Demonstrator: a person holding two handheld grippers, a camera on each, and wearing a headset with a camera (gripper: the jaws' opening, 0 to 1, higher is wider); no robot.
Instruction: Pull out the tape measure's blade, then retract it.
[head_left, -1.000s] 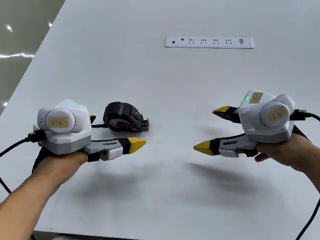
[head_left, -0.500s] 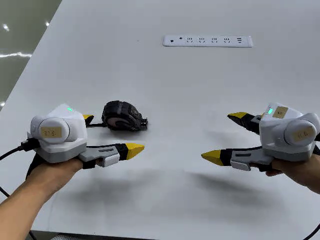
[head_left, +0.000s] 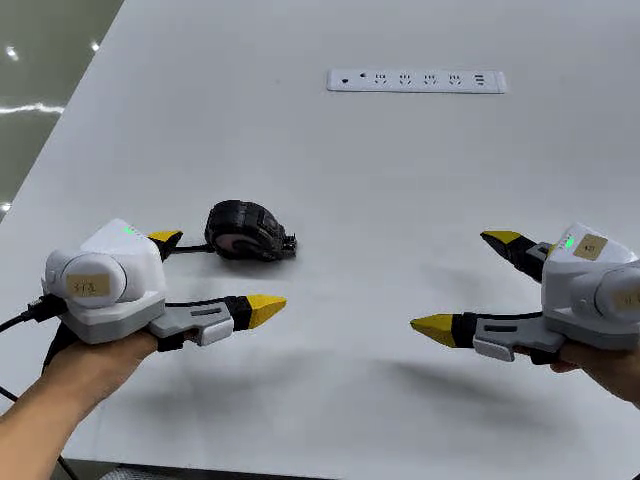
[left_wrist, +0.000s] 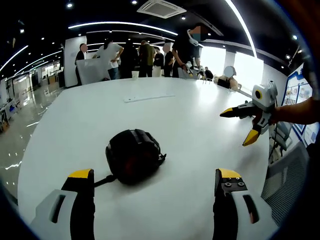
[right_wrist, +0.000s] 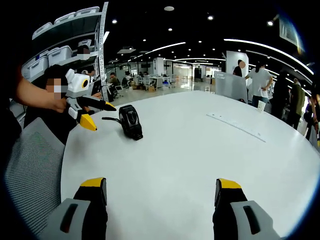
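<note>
A black tape measure lies on the white table, blade fully in, its hook end pointing right. My left gripper is open, held just in front and left of it; the case sits a little ahead of the jaws, left of centre, and a thin black strap runs from it toward the left jaw. My right gripper is open and empty far to the right, apart from the tape measure, which lies well ahead at the left. The right gripper also shows in the left gripper view.
A white power strip lies flat at the far side of the table. The table's left edge drops to a shiny floor. People stand beyond the table's far end. A grey mesh chair back is beside the table.
Both grippers have drawn back toward me and outward, the right one farther right, the left one lower left. The tape measure has stayed put.
</note>
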